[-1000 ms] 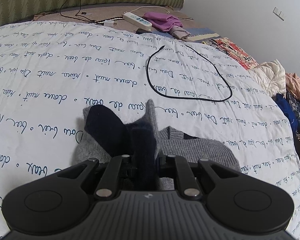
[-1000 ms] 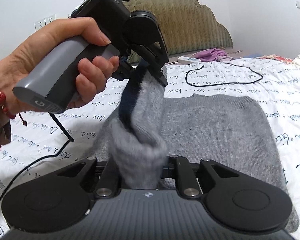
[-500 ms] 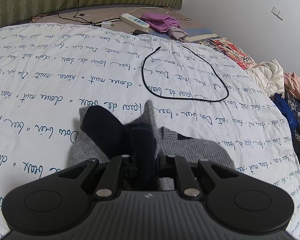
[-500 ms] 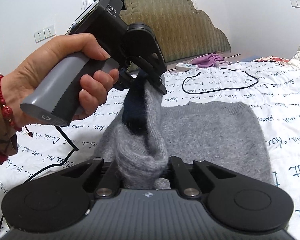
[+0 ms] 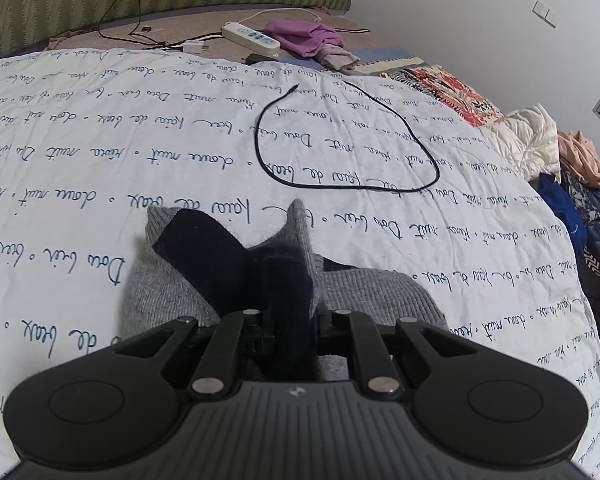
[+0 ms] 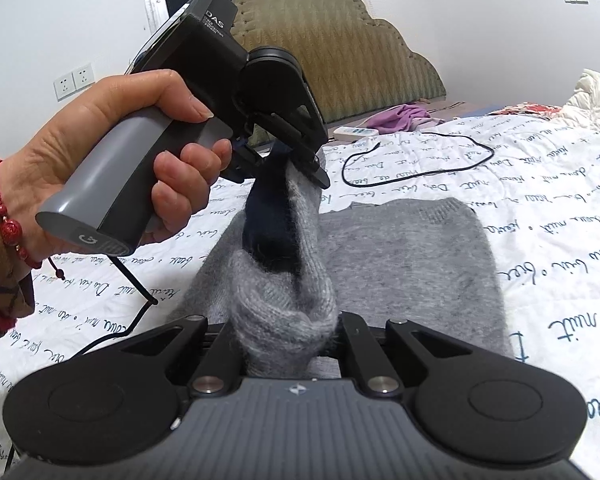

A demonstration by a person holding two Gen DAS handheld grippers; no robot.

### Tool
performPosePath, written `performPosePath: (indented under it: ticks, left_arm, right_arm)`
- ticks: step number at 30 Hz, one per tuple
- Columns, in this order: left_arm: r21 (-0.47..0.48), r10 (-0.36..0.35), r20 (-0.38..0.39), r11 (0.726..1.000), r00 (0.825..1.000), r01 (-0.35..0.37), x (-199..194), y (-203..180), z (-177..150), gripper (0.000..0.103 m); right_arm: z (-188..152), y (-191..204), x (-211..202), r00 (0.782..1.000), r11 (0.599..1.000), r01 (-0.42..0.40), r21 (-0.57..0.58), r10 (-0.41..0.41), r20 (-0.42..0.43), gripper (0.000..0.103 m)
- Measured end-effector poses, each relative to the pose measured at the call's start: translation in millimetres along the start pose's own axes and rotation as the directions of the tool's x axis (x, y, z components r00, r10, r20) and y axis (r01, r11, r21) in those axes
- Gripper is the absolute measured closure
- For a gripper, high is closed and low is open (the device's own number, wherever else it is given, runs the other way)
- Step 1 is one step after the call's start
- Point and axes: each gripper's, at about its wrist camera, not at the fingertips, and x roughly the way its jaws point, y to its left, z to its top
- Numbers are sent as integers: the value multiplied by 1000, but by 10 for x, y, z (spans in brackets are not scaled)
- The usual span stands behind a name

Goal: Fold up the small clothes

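A grey knitted sweater (image 6: 408, 264) lies flat on the white bedspread (image 5: 100, 140) printed with script. One sleeve is lifted off it, held between both grippers. My left gripper (image 5: 290, 312) is shut on the sleeve's dark navy end (image 5: 204, 248), and that fabric hides its fingertips. In the right wrist view a hand (image 6: 112, 148) holds the left gripper (image 6: 284, 168) up and to the left, with the sleeve hanging from it. My right gripper (image 6: 288, 336) is shut on the bunched grey part of the sleeve, close to the lens.
A black cable loop (image 5: 340, 184) lies on the bedspread beyond the sweater. A power strip (image 5: 252, 36) and purple cloth (image 5: 304, 36) sit by the padded headboard (image 6: 340, 48). Piled clothes (image 5: 580, 200) line the right edge. A thin cord (image 6: 132, 312) trails from the left gripper.
The right gripper's jaws have closed tighter on the grey sleeve. Both grippers have shifted a little with the sleeve, and the left gripper now looks closer in the right wrist view.
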Motion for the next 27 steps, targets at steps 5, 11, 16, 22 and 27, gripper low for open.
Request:
performPosePath:
  ticks: [5,11,16,22,27]
  left_arm:
    - [9,2,-14,1000,1000,-1,68,-105,-22,90]
    - [36,8,-15,999,1000,-7,120,-257,-44,90]
    - [53,9,-17,999,1000,-8,164,-376,-60,90]
    - [73,14,-18,997,1000,-13,220,-504,-77,90]
    - [78,16,-23,997,1000,-14,276,-575,-86,90]
  right_arm:
    - [-10,-94,-44,1000,1000,8,15,-8,1,95]
    - [-13,-196,-107,1000,999,23,30,-23,8,95]
    - [-19,-279,-153,999,998,35,50,-36,12,95]
    - [-40,-360,-187,999,997,40,71,-41,13,95]
    - [-55,-406,-194,999,995,37,94,-38,7,95]
